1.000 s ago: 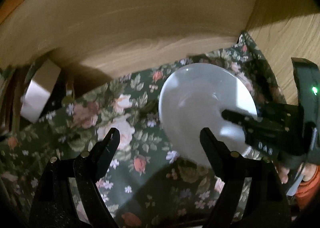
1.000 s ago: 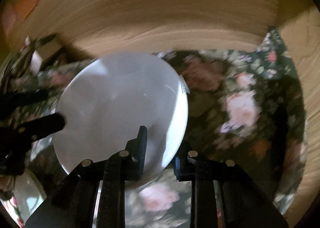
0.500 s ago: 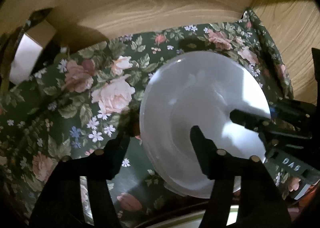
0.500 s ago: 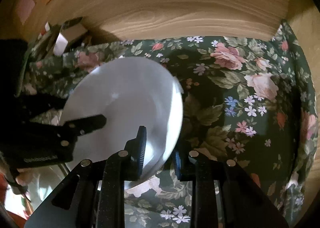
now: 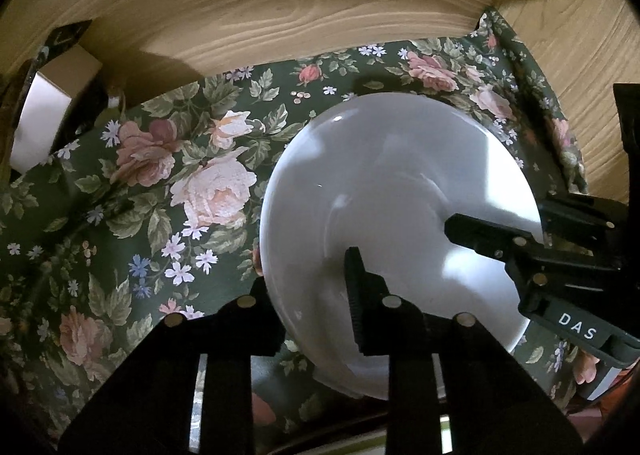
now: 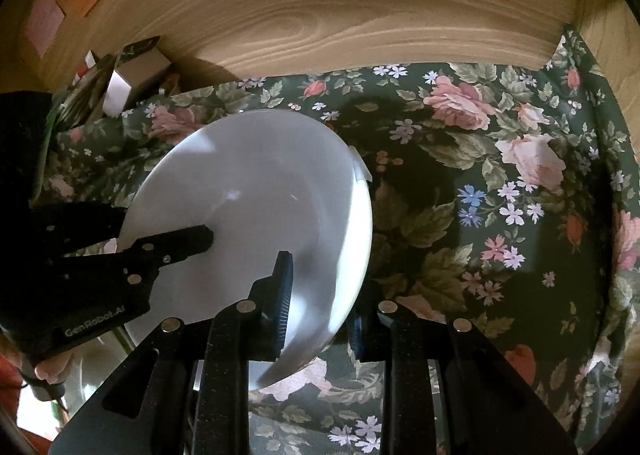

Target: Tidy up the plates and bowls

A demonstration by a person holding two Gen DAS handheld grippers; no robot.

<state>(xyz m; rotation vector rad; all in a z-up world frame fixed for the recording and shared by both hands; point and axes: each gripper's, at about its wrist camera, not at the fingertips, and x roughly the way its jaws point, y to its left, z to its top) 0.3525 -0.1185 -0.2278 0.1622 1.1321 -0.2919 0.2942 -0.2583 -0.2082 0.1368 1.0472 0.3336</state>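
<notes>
A: What has moved since the earlier frame?

B: The left gripper [image 5: 310,287] has come down and forward onto the round white shallow ceramic bowl [image 5: 384,207]. Its fingers, which stood wide apart over the cloth before, are now closing across the bowl's near-left rim, one finger [image 5: 356,279] inside the bowl and the other outside the wall.

A: And the right gripper [image 6: 318,295]?

B: Unchanged. Its fingers are clamped on the bowl's rim, one ridged pad [image 6: 282,295] inside the bowl and the other behind the wall. In the left wrist view this gripper reaches in from the right of the bowl, a finger lying across the bowl's inner face.

A: Where is the bowl?

B: Over the dark green rose-patterned cloth [image 5: 160,183], tilted, so that its far rim stands higher in the right wrist view. Whether its underside touches the cloth cannot be told. Beyond the bowl rises a light wood-grain panel [image 5: 280,7]; a second panel meets it at the corner to the bowl's right.

A: Anything else?

B: A pale cardboard box [image 5: 52,103] sits far left of the bowl, against the wood panel.
</notes>
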